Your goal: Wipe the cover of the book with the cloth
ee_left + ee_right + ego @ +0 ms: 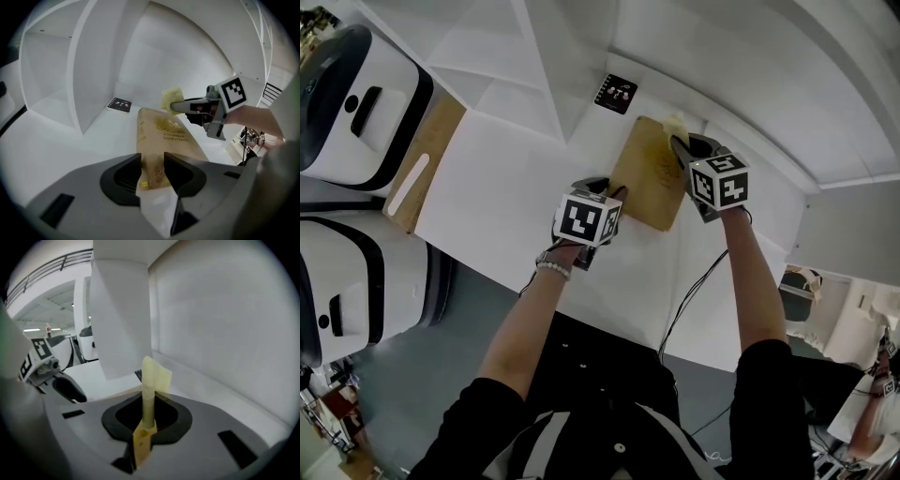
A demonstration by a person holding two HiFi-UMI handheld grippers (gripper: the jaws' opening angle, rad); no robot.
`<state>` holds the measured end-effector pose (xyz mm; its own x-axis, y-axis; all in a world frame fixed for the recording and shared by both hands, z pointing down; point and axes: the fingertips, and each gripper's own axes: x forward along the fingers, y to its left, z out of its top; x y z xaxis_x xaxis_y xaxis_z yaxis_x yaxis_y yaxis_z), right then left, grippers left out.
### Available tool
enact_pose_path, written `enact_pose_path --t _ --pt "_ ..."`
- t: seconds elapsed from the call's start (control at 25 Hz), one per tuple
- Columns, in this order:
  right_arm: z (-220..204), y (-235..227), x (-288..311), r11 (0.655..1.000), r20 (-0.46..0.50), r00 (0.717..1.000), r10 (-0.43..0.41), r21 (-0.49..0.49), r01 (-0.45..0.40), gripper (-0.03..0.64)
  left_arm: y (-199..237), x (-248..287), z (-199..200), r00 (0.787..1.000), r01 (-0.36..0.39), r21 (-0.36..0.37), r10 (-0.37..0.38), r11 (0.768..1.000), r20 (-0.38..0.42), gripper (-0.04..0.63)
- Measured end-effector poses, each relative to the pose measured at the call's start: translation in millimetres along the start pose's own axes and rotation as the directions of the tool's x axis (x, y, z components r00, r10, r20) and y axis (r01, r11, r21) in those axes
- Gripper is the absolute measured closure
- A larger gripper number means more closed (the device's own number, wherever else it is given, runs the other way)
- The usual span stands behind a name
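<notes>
A tan hardback book with gold lettering (pixel 645 180) (pixel 169 137) lies on the white table (pixel 502 192), up toward its far edge and close to the white back wall, with its long side running away from the person. The left gripper (pixel 614 194) (pixel 152 171) has the near edge of that book between its jaws, both pads pressed against the cover, so it is gripping the book. The right gripper (pixel 680 146) (pixel 146 420) is over the book's far right corner, its jaws closed on a pale yellow cloth (pixel 677 125) (pixel 169 98) (pixel 153 375) that sticks out past the tips as a folded wad. The wad sits right at the far edge of the cover; I cannot tell whether it is actually touching it. Just beyond the book's far left corner, a small black card with a spiral edge (pixel 616 94) (pixel 119 104) lies flat against the foot of an upright white divider panel (pixel 546 70). Along the table's left edge there is a light wooden board (pixel 429 155), and past it stand two white machines with black trim (pixel 342 108).
</notes>
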<state>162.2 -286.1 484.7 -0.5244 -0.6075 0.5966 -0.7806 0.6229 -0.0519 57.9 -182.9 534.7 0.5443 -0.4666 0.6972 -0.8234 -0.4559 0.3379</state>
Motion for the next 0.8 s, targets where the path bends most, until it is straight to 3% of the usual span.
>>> enact_pose_path --t 0.12,0.36,0.6,0.8 --pt "3 -16 12 0.996 -0.038 0.996 -0.081 -0.036 0.079 0.581 -1 0 0 1.000 0.000 0.000 0.000 1.000 0.002 0.440" --pt "-2 -17 37 0.985 -0.131 0.982 -0.137 -0.121 0.122 0.581 1 -1 1 1.000 0.004 0.000 -0.004 1.000 0.006 0.440" --pt "-5 0 53 0.968 -0.179 0.975 -0.135 -0.233 0.092 0.581 0 0 0 1.000 0.010 0.000 -0.010 1.000 0.005 0.440" --pt "-5 26 60 0.945 -0.198 0.977 -0.083 -0.326 0.014 0.581 1 0 0 1.000 0.011 0.000 -0.011 1.000 0.006 0.440"
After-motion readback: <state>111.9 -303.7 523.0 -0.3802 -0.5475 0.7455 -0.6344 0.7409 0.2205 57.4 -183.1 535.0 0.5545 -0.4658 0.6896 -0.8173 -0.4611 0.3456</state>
